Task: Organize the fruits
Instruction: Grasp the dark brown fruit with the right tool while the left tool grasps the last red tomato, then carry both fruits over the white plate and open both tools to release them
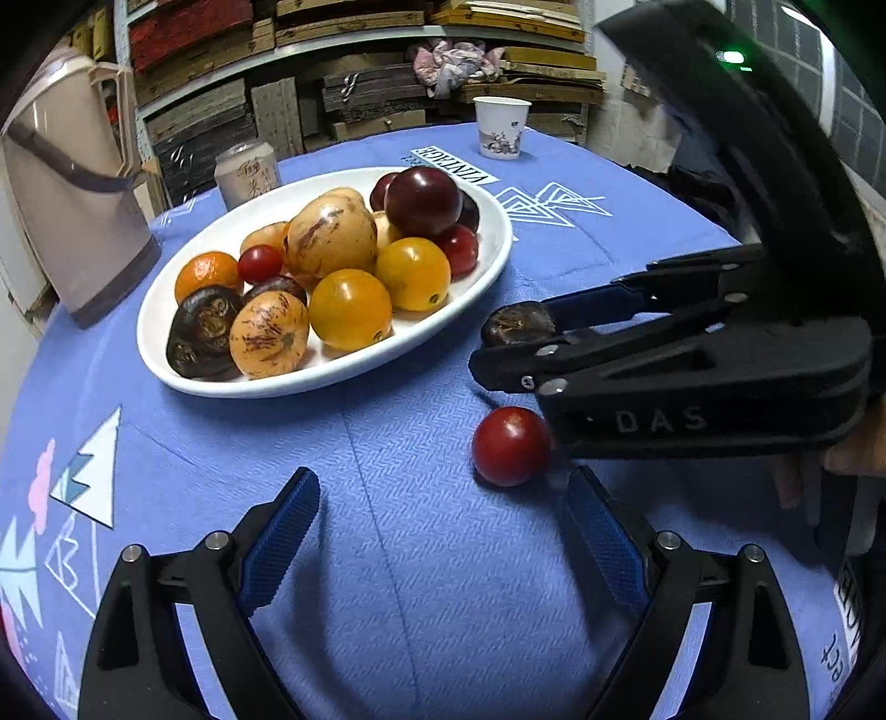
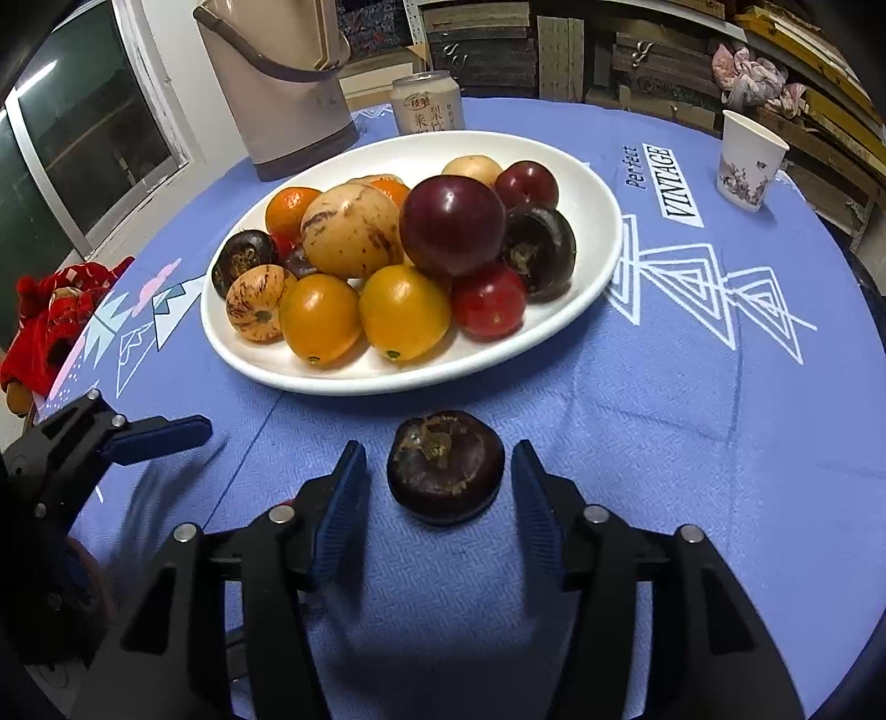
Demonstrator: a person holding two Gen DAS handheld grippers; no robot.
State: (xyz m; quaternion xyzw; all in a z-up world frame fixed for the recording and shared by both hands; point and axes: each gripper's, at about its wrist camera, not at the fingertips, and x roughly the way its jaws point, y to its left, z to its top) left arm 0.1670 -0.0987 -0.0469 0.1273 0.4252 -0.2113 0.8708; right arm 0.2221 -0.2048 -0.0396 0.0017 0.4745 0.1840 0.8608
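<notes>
This looks like a storeroom or workshop corner with a table set for home use. Metal shelving [image 1: 354, 41] behind the table is crammed with stacked weathered wooden boards and frames, with a bundle of pink crumpled cloth [image 1: 457, 61] lying among them. A round table under a blue printed tablecloth [image 2: 692, 421] carries household things: a beige plastic thermos jug [image 2: 277, 83], a pale drinks can [image 2: 427, 102], a white patterned paper cup [image 2: 750, 160] and a white oval ceramic plate [image 2: 595, 216] of mixed fruit. A metal-framed window [image 2: 83, 144] stands at one side.
</notes>
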